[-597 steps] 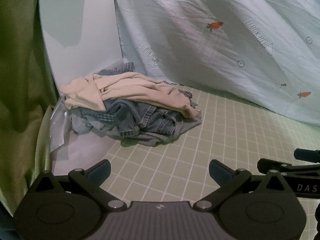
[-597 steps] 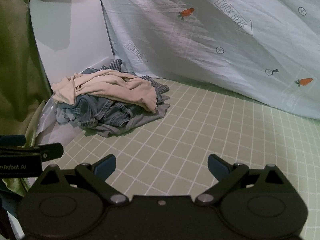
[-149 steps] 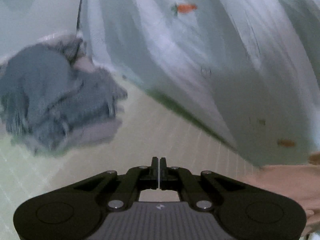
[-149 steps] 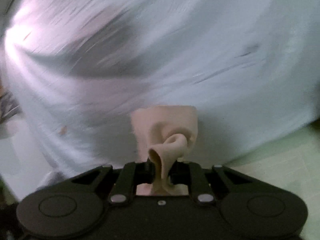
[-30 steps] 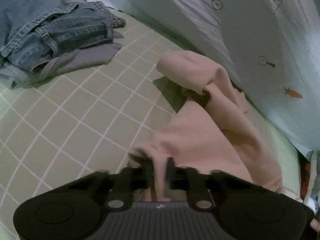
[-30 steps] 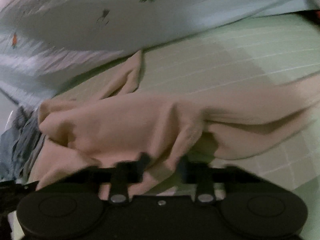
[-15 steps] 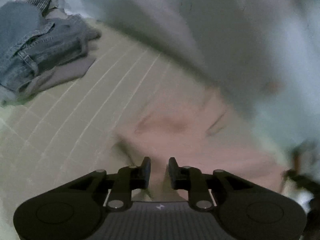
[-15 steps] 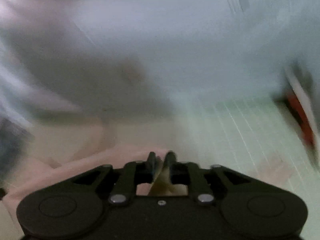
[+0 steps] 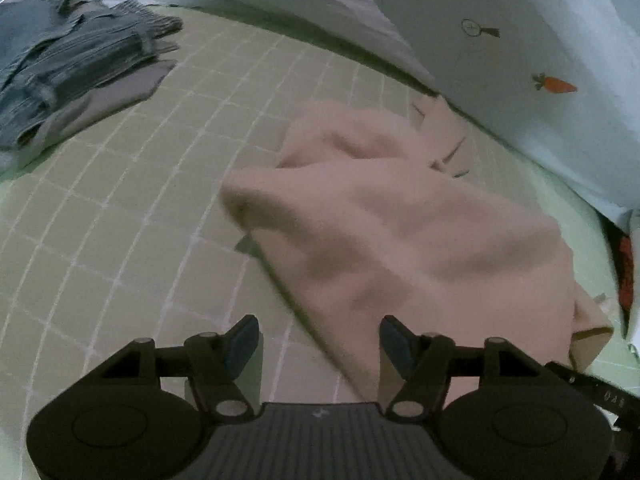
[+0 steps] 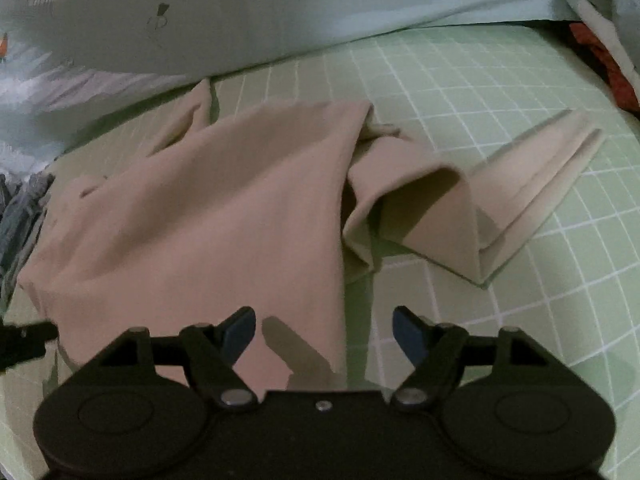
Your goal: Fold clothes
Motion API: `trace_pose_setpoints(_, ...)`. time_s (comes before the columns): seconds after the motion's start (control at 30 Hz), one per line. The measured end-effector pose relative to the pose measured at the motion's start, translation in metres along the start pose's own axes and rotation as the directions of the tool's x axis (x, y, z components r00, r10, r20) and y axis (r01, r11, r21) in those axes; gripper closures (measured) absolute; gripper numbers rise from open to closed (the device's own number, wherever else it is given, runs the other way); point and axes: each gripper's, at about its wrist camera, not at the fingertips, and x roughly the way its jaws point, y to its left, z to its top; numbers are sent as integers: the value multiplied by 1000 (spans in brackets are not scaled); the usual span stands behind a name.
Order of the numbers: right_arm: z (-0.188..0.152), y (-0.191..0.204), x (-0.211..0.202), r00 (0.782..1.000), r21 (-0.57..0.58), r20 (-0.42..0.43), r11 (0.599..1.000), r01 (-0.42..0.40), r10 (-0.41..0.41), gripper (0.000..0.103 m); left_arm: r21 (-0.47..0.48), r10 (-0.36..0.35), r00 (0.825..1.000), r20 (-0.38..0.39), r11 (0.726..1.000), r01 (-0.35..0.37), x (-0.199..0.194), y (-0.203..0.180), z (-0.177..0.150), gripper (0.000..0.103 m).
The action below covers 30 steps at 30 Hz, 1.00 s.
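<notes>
Lying crumpled on the pale green mat with a white grid (image 9: 120,208), the beige long-sleeved cotton garment (image 9: 400,224) rests free of both tools, whereas one second earlier each tool pinched a fold of it. The left gripper (image 9: 319,340) hangs over the garment's near edge with its jaws opening; cloth shows in the gap between the blue-padded fingers (image 9: 242,338), but neither pad presses on it. The right gripper (image 10: 324,332) likewise has its jaws opening, standing wider apart than half a second ago, when they were almost together on a fold; the garment's near edge lies beneath the gap, untouched by the pads. In the right wrist view, one sleeve (image 10: 532,184) extends flat toward the right, and a raised fold stands open near the garment's middle. The heap of blue denim and grey clothes (image 9: 76,76) sits well apart at the upper left of the left wrist view, lacking the beige garment that topped it about twenty seconds before. The light blue sheet printed with small carrots (image 9: 520,60) hangs behind the mat, its lower edge touching the surface just beyond the garment.
</notes>
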Motion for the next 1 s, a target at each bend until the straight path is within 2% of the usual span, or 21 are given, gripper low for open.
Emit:
trace_pose_setpoints(0.03, -2, 0, -2, 1000, -9, -3, 1000, -9, 9, 28, 6, -17, 1000, 3, 1000, 17, 1, -1, 1, 53)
trace_pose_setpoints(0.1, -6, -1, -6, 1000, -27, -10, 999, -26, 26, 28, -2, -24, 1000, -6, 1000, 24, 5, -4, 3, 91)
trace_pose_setpoints(0.13, -8, -1, -8, 999, -34, -14, 999, -36, 36, 32, -8, -23, 1000, -11, 1000, 23, 8, -6, 4, 96)
trace_pose_setpoints(0.17, -11, 0, -9, 998, -34, -25, 998, -51, 50, 52, -10, -22, 1000, -11, 1000, 22, 9, -7, 3, 98)
trace_pose_setpoints(0.2, -12, 1, -8, 997, -45, -35, 997, -66, 65, 67, -8, -20, 1000, 0, 1000, 20, 7, -8, 2, 99)
trace_pose_setpoints(0.23, -14, 3, -7, 996, -55, -45, 995, -81, 79, 93, -9, -17, 1000, 14, 1000, 17, 2, -9, 1, 99)
trace_pose_setpoints(0.27, -15, 3, -7, 994, -66, -51, 993, -96, 92, 99, -12, -12, 999, 30, 1000, 13, -7, -11, -1, 99)
trace_pose_setpoints(0.33, -13, 1, -30, 991, -69, -15, 989, -132, 132, 99, -24, -31, 997, 72, 999, 33, -38, -14, -4, 99)
trace_pose_setpoints(0.43, -13, -3, -87, 980, -97, 65, 979, -181, 188, 99, -18, -92, 985, 143, 995, 96, -111, -20, -15, 99)
trace_pose_setpoints(0.5, -19, -7, -131, 971, -155, 119, 970, -189, 209, 99, -4, -109, 983, 147, 994, 111, -139, -21, -34, 98)
trace_pose_setpoints(0.53, -24, -10, -149, 966, -178, 134, 965, -194, 219, 99, -9, -96, 987, 125, 995, 98, -139, -19, -47, 97)
trace_pose_setpoints(0.57, -34, -16, -150, 971, -178, 101, 964, -198, 218, 99, -20, -65, 994, 87, 998, 67, -130, -17, -62, 96)
trace_pose_setpoints(0.63, -60, -25, -127, 988, -181, 1, 972, -151, 154, 98, -71, 16, 1000, -20, 997, -17, -102, -10, -90, 92)
trace_pose_setpoints(0.7, -84, -34, -106, 992, -187, -92, 977, -106, 90, 97, -127, 91, 990, -112, 986, -105, -82, -3, -112, 88)
trace_pose_setpoints(0.73, -89, -36, -104, 991, -183, -111, 979, -90, 70, 96, -139, 101, 987, -127, 983, -119, -81, -2, -117, 86)
trace_pose_setpoints(0.77, -95, -38, -101, 990, -178, -131, 981, -74, 51, 95, -142, 94, 988, -119, 984, -111, -83, -1, -118, 75)
trace_pose_setpoints(0.8, -98, -41, -100, 990, -172, -137, 983, -59, 35, 88, -143, 83, 992, -97, 985, -97, -88, -1, -116, 55)
trace_pose_setpoints(0.87, -88, -51, -112, 998, -140, -45, 989, -39, 33, 44, -121, 95, 995, -42, 988, -100, -96, -5, -107, 33)
trace_pose_setpoints(0.9, -82, -56, -118, 1000, -124, 0, 992, -31, 31, 38, -103, 113, 993, -18, 988, -114, -98, -8, -101, 32)
trace_pose_setpoints(0.97, -71, -65, -129, 996, -89, 86, 996, -14, 22, 38, -67, 160, 987, 10, 985, -159, -100, -14, -85, 31)
trace_pose_setpoints(1.0, -62, -68, -128, 995, -68, 102, 998, 0, 7, 38, -59, 174, 985, 22, 983, -172, -100, -18, -78, 29)
